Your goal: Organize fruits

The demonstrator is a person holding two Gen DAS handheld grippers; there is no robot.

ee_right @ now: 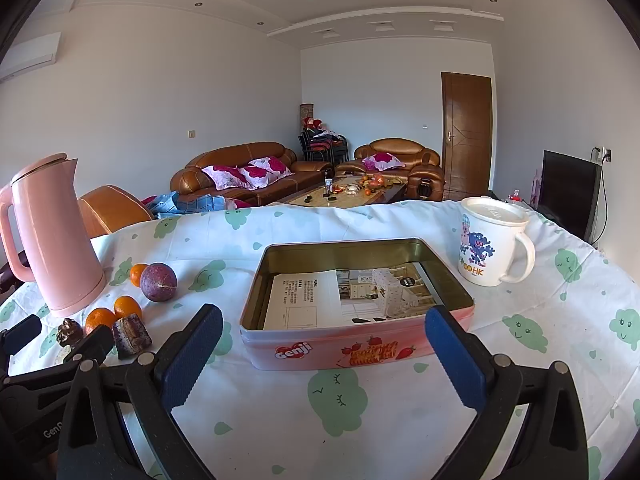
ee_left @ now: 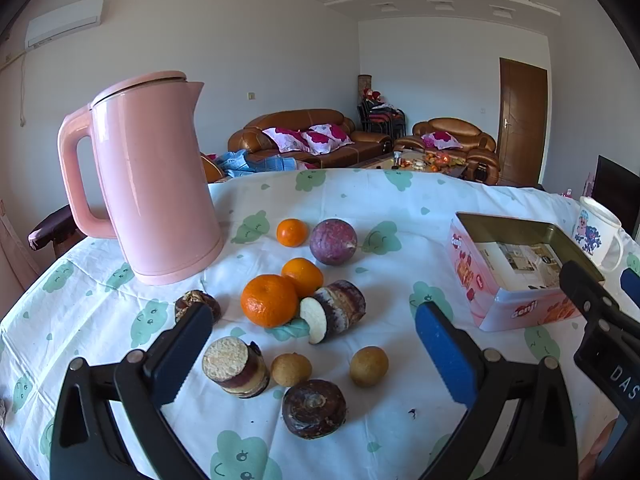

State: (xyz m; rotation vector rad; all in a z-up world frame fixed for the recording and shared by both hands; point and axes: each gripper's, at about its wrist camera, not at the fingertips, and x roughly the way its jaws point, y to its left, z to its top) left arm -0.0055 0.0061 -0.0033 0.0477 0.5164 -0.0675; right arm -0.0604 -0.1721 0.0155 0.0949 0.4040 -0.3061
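Room: a living room with white walls, brown leather sofas (ee_right: 256, 168) with pink-flowered cushions, a low coffee table, a wooden door (ee_right: 466, 136), a dark screen at far right.
Surface: a table under a white tablecloth (ee_right: 360, 420) printed with green smiling shapes.
Left gripper (ee_left: 316, 350): jaws spread wide, blue pads, holding nothing, just above the cloth.
Between the left jaws, nearest: a dark round water chestnut (ee_left: 314, 408); beyond it two small tan longans (ee_left: 291, 369) and (ee_left: 369, 365), apart from each other.
By the left finger: a short sugarcane piece (ee_left: 237, 367) standing on end, just inside the finger; a second water chestnut (ee_left: 196, 300) partly hidden behind the fingertip.
Further ahead between the jaws: a large mandarin (ee_left: 269, 300) touching a smaller mandarin (ee_left: 303, 276) and a second sugarcane piece (ee_left: 334, 309) lying on its side.
Beyond those: a small mandarin (ee_left: 292, 232) just beside a purple passion fruit (ee_left: 333, 242).
Far left of the jaws: a pink kettle (ee_left: 154, 184), upright.
Right gripper (ee_right: 324, 354): jaws wide open, empty, aimed at the tin.
Ahead of the right jaws: an open pink biscuit tin (ee_right: 360, 348) marked Genji, only a printed leaflet (ee_right: 344, 296) lying inside.
Beyond the right finger: a white lidded mug (ee_right: 490, 240) with a cartoon print, upright, apart from the tin.
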